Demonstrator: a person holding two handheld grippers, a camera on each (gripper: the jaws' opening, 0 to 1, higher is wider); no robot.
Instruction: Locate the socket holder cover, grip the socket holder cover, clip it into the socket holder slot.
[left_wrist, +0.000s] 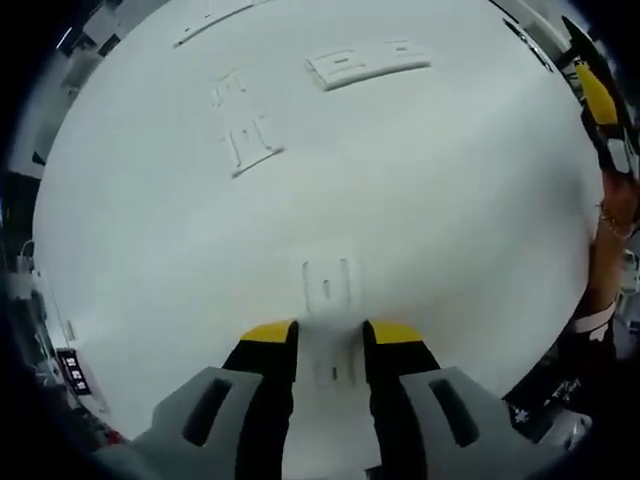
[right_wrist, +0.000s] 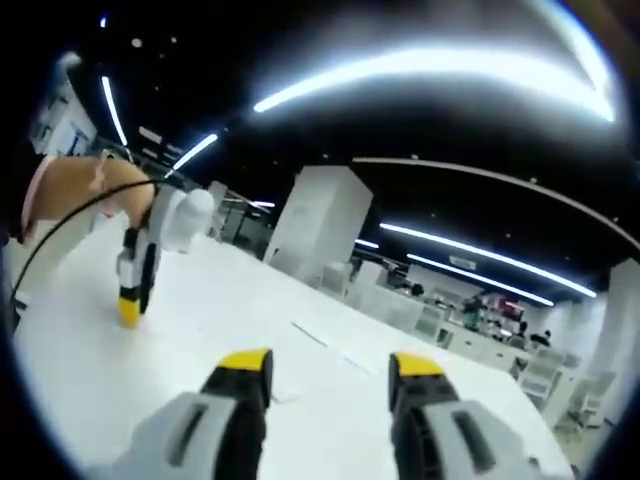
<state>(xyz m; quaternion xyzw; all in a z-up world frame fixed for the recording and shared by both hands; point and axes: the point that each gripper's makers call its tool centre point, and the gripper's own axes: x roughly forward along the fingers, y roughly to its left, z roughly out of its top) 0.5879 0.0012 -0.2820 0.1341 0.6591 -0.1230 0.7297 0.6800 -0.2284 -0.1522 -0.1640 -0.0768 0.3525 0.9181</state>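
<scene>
Nearest the lens in the left gripper view, the left gripper (left_wrist: 330, 335) points its two yellow-tipped jaws down at a white table (left_wrist: 470, 230). The jaws stand a little apart, and a small white piece (left_wrist: 328, 290), likely the socket holder cover, lies flat on the table with its near end running into the gap between them. I cannot tell whether the tips press its sides or only straddle it, so the grip is unclear. Farther up the table, well apart from the gripper, lie two more white parts: a small bracket-like piece (left_wrist: 243, 125) to the left and a longer slotted bar (left_wrist: 368, 62), perhaps the socket holder, near the far edge. At the right rim of this view the right gripper (left_wrist: 600, 100) comes in, yellow tip showing, with a hand (left_wrist: 618, 205) wearing a bracelet just below it.

The right gripper view looks level across the tabletop (right_wrist: 200, 330) instead. Its own jaws (right_wrist: 330, 368) are spread wide with nothing between them. To the left, the left gripper (right_wrist: 132, 290) stands tip-down on the table, held by a hand (right_wrist: 90, 190) with a cable running over it. Behind lies a large room with ceiling light strips (right_wrist: 450, 65), a white pillar (right_wrist: 320, 220) and desks in the distance.
</scene>
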